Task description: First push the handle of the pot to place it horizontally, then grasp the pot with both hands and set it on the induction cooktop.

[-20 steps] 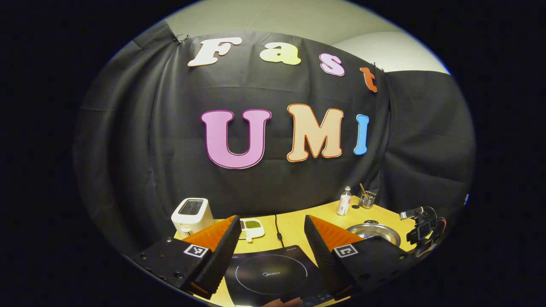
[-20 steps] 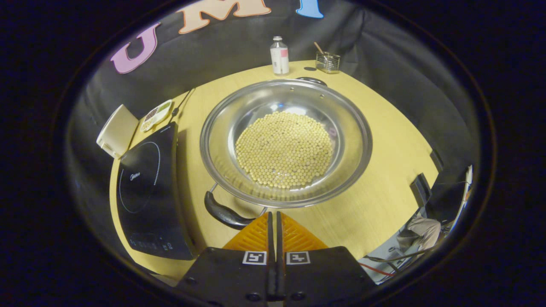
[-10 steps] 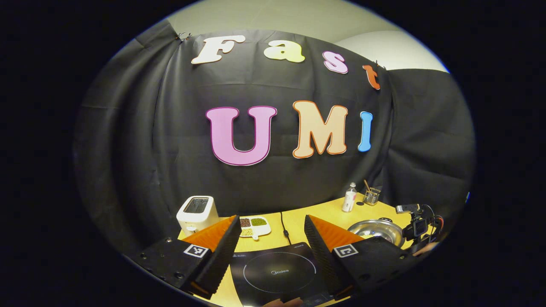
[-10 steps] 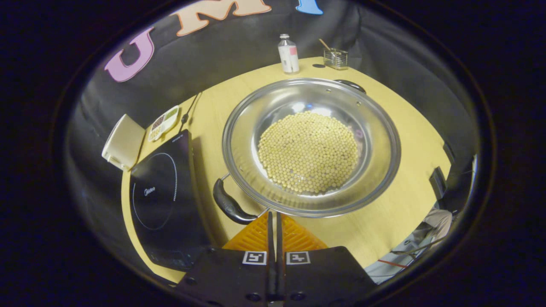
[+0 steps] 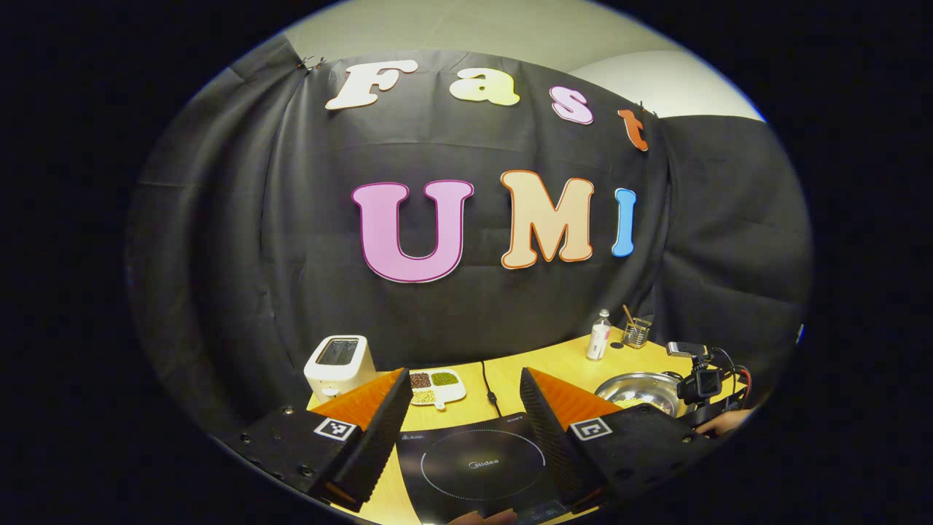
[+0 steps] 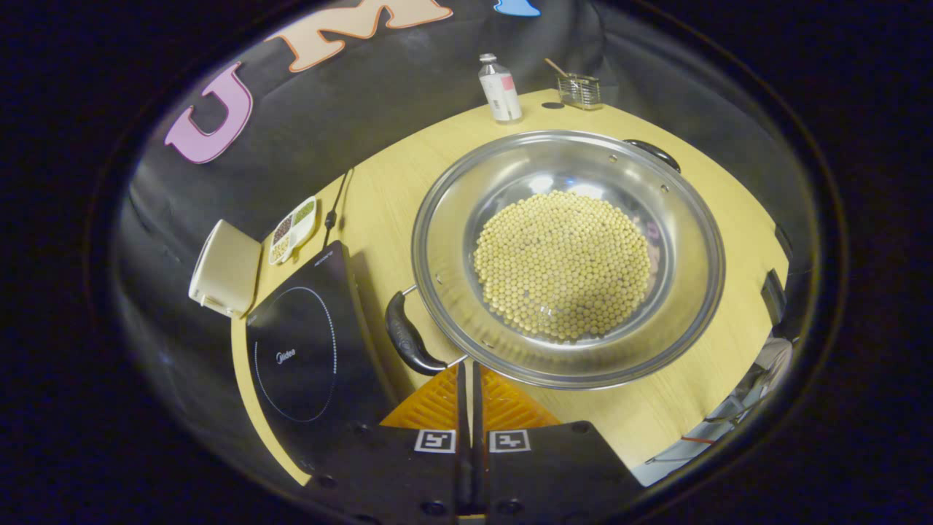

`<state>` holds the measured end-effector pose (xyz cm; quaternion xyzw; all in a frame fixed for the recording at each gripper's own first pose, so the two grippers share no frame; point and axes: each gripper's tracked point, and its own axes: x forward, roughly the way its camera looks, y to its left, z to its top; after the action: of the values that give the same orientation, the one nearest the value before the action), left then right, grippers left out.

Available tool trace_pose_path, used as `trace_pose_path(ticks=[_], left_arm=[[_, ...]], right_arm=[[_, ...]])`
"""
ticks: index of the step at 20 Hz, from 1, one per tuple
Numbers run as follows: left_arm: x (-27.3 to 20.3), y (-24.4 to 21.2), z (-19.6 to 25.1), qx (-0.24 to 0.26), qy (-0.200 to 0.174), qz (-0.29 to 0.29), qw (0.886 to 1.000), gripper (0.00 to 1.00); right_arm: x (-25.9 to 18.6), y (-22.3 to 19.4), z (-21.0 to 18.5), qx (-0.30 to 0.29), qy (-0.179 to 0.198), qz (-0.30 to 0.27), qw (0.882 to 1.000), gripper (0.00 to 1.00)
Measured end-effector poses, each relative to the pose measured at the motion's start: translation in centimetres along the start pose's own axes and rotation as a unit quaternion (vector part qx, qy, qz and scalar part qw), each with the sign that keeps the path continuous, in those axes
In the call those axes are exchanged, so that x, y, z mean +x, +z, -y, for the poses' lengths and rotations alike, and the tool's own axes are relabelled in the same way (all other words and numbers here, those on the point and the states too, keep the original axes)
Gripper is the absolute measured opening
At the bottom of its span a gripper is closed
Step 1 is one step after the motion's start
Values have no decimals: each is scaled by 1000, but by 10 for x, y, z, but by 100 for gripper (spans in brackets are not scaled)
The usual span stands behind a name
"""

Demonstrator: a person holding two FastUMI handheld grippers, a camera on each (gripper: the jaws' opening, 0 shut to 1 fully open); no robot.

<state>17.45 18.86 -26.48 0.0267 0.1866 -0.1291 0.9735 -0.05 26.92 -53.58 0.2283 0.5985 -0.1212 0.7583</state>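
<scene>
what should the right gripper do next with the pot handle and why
Probably keep nudging sideways. The right gripper is shut, its tips against the end of the near black handle of the pot of beans. That handle sits off to one side of the gripper, toward the cooktop, so the pot likely needs a little more turn before a two-handed lift. The left gripper waits open over the cooktop.

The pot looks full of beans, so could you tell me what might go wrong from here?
Pushing the near handle with the shut right gripper could jolt the pot and scatter the beans. The handle sits close to the induction cooktop, so a hard push may knock it against the edge.
</scene>
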Motion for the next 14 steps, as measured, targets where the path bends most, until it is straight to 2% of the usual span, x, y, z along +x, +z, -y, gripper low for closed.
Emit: trace_pose_path(ticks=[6,14], left_arm=[[1,-5,20,-15,-19,-12,1000,91],[5,-17,58,-19,-34,-37,999,89]], right_arm=[[-15,15,1,-6,20,16,1000,2],[-36,71,45,-94,0,80,992,2]])
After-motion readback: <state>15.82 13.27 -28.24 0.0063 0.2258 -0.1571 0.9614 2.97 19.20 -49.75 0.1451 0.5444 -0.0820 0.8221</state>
